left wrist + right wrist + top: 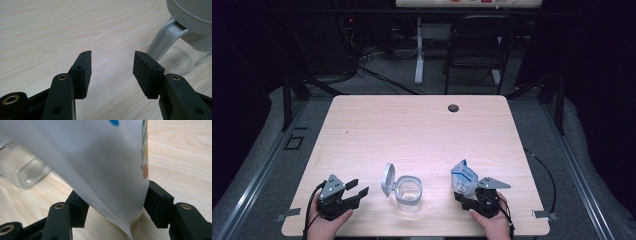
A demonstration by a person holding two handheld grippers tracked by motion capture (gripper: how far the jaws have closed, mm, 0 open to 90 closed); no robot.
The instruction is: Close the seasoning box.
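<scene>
A clear plastic container [408, 191] stands near the front of the wooden table [412, 125], its grey hinged lid [387, 179] flipped up on its left side. My left gripper [360, 186] rests left of it, open with nothing between its pads; the left gripper view shows this gripper [112, 65] aimed at the container [180, 60] and lid [192, 12]. To the container's right, my right gripper [468, 194] is shut on a white and blue pouch [463, 176] that stands tilted above it. In the right gripper view the pouch [100, 162] sits between both pads of that gripper [115, 202], with the container [22, 167] to the left.
A dark cable hole [453, 108] lies near the table's far edge. Behind the table are a black folding chair [477, 45] and a white stand leg [419, 55]. Cables trail from both grippers over the front edge.
</scene>
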